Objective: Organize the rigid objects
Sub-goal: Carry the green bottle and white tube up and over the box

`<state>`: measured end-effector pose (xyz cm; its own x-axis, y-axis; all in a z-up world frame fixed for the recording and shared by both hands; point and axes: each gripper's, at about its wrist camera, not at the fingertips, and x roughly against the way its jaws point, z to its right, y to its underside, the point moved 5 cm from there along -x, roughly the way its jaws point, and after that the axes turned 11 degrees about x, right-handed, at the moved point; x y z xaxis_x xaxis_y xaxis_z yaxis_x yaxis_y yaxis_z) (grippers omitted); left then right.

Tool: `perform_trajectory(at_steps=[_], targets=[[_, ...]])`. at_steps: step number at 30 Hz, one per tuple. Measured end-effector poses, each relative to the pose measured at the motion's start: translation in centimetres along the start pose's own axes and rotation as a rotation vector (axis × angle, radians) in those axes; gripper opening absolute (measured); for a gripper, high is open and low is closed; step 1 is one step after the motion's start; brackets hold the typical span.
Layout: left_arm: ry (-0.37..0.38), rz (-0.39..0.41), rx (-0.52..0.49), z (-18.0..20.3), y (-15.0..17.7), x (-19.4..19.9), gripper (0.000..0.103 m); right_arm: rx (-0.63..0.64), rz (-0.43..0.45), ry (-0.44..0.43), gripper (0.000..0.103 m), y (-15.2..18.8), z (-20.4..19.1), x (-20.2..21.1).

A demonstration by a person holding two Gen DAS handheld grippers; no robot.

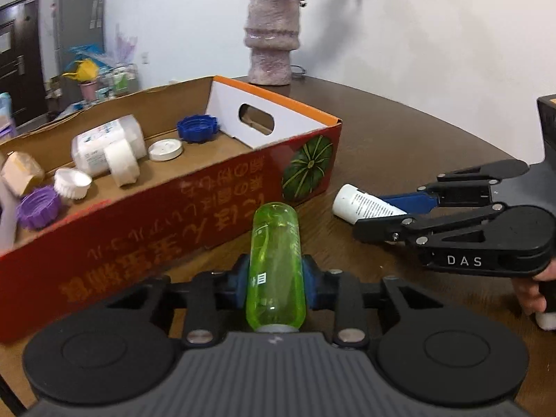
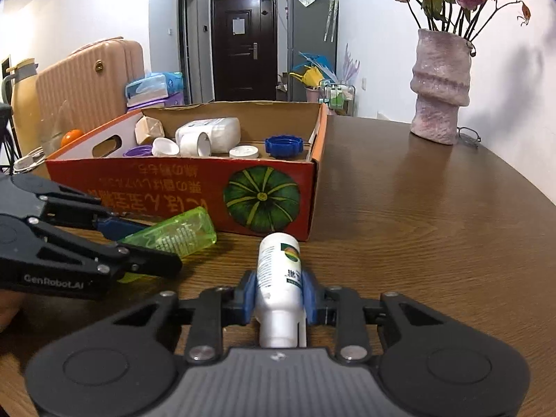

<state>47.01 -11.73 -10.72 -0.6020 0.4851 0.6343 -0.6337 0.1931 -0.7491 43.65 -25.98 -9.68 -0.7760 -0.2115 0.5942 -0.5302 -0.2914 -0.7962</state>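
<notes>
Bottles in both claws, box ahead. Your left gripper (image 1: 276,286) is clamped on the green bottle (image 1: 274,264), long axis running forward along the fingers toward the box's (image 1: 173,215) near red wall. Your right gripper (image 2: 279,299) is clamped likewise on the white bottle (image 2: 279,278), just outside the box's near corner. Either load probably has to rise over that wall; the left looks nearer the open compartment.

Two low tabletop wrist views, both facing the nearby cardboard box (image 1: 194,187), left from its right
</notes>
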Motion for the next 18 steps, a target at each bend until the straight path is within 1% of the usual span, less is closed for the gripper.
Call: perform_trajectory(at_steps=[3,4,5,6,9,10,13,15,18], targets=[[-0.029,0.019,0.025,1.3,1.7,2.4,0.031,-0.014,0.014,-0.022,0.027,0.6,-0.4,1.2],[-0.059,0.026,0.019,1.7,2.2,3.3,0.031,-0.024,0.021,-0.028,0.027,0.8,-0.5,1.8],[-0.115,0.042,0.009,2.2,2.9,4.6,0.031,-0.038,0.031,-0.040,0.027,1.0,-0.6,2.3],[-0.153,0.065,0.016,2.3,3.3,5.8,0.031,-0.050,0.039,-0.057,0.027,1.3,-0.8,2.9],[-0.248,0.156,0.085,2.4,4.5,10.3,0.031,-0.055,0.070,-0.077,0.027,1.9,-2.2,5.2],[-0.269,0.187,0.102,2.5,4.9,11.7,0.031,-0.050,0.085,-0.081,0.027,2.0,-2.7,6.0],[-0.347,0.303,0.122,3.4,6.4,16.4,0.031,-0.040,0.156,-0.109,0.027,1.9,-4.6,9.4],[-0.373,0.353,0.158,4.1,7.4,19.3,0.031,-0.039,0.202,-0.116,0.027,1.8,-5.7,11.8],[-0.394,0.422,0.247,4.9,8.8,23.4,0.031,-0.029,0.283,-0.098,0.027,1.9,-7.5,15.9]])
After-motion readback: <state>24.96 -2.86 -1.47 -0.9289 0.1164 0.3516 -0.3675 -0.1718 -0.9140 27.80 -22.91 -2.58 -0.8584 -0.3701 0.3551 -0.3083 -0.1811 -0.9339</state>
